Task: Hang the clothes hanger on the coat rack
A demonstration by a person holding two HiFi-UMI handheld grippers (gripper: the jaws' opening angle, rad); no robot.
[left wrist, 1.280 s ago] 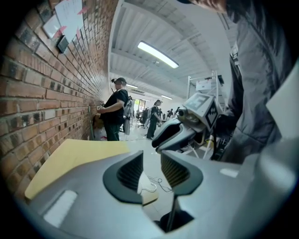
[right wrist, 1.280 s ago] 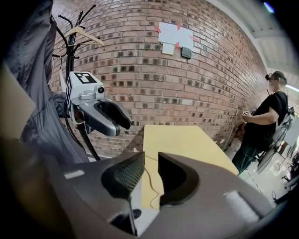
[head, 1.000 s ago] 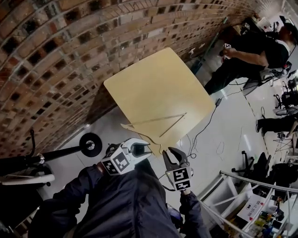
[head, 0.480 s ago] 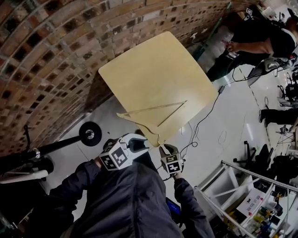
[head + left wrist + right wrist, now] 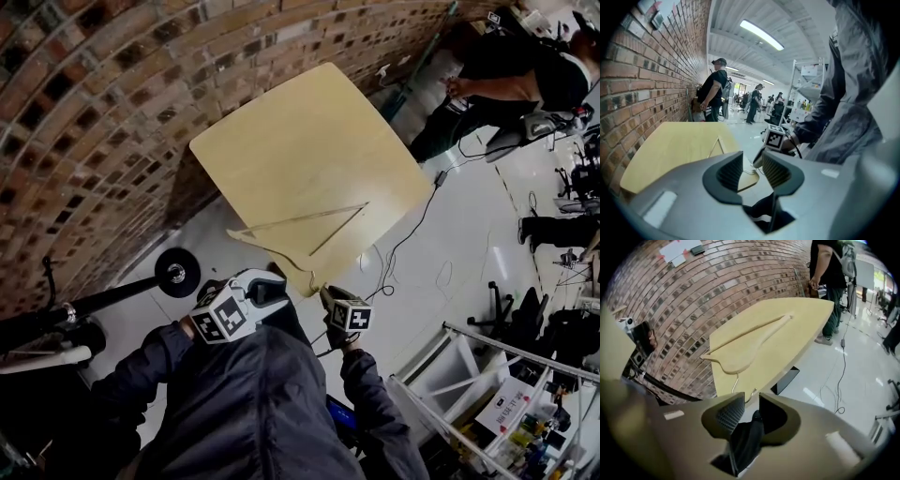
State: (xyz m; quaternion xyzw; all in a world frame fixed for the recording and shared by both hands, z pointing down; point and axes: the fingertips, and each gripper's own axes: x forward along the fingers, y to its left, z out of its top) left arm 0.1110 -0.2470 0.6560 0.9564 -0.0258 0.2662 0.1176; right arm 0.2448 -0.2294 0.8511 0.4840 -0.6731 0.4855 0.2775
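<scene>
A wooden clothes hanger [image 5: 281, 253] [image 5: 740, 350] [image 5: 717, 145] lies flat on the light wood table [image 5: 300, 150] [image 5: 801, 319]. Its metal hook [image 5: 737, 380] reaches to the table's near corner. My right gripper [image 5: 328, 296] [image 5: 751, 401] hangs just off that corner, pointing down at the hook. Its jaws are opening and nothing is between them. My left gripper [image 5: 272, 289] [image 5: 752, 164] stays beside it to the left, open and empty, short of the table edge. The black coat rack [image 5: 176, 274] stands on the floor at the left, its round base visible.
A brick wall [image 5: 103, 112] runs behind the table. People stand at the far right [image 5: 525, 84]. A cable [image 5: 412, 234] trails across the floor by the table. A white shelf frame [image 5: 487, 375] stands at the lower right.
My right gripper has dropped and rolled, so its marker cube now faces up, and it has come in to the hanger's hook. My left gripper has sunk only slightly.
</scene>
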